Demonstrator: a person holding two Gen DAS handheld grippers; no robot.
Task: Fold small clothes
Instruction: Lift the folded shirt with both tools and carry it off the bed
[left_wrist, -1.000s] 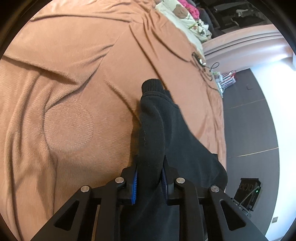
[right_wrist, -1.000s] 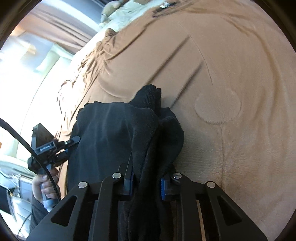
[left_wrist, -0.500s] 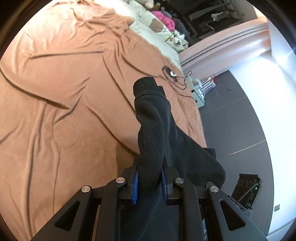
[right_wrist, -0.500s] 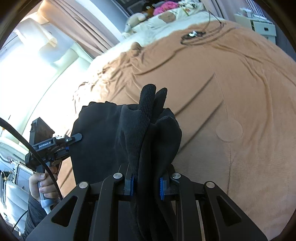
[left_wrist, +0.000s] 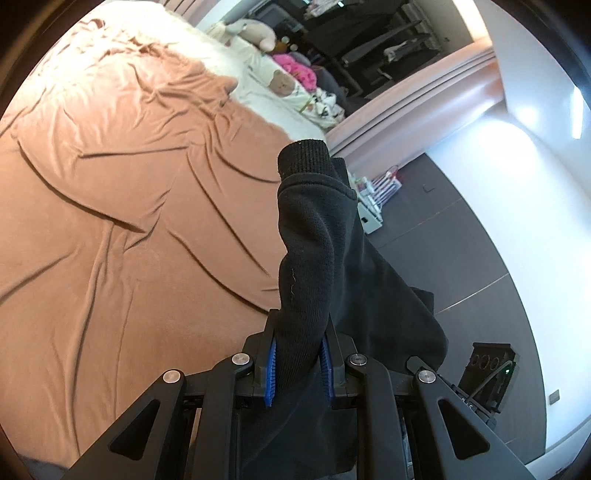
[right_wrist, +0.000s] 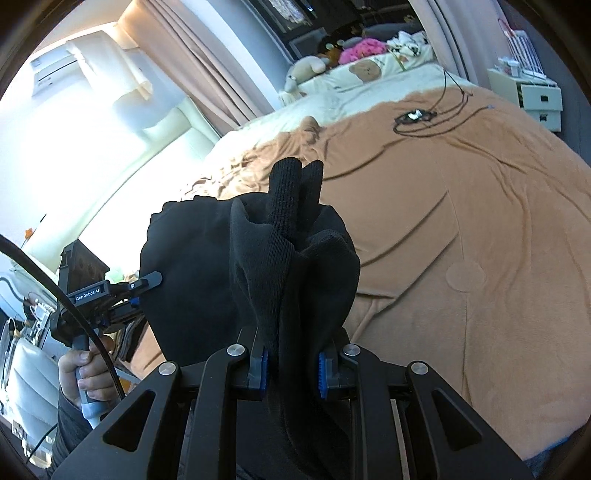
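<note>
Left wrist view: the black garment (left_wrist: 306, 280) was held above the bed (left_wrist: 122, 206), clamped in the left tongs (left_wrist: 298, 363) and right tongs (right_wrist: 291, 363). Soft, limp, light; ribbed cuffs judged the firmest hold.

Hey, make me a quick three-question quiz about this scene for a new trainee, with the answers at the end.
1. True or false: both grippers are clamped on the same black garment.
2. What covers the bed? A) white sheet only B) brown blanket C) grey towel
3. Is the garment lying flat on the bed or lifted off it?

Key:
1. True: the left gripper and right gripper each pinch a ribbed end of it.
2. B, the brown blanket.
3. Lifted; it hangs between the two grippers.
</note>
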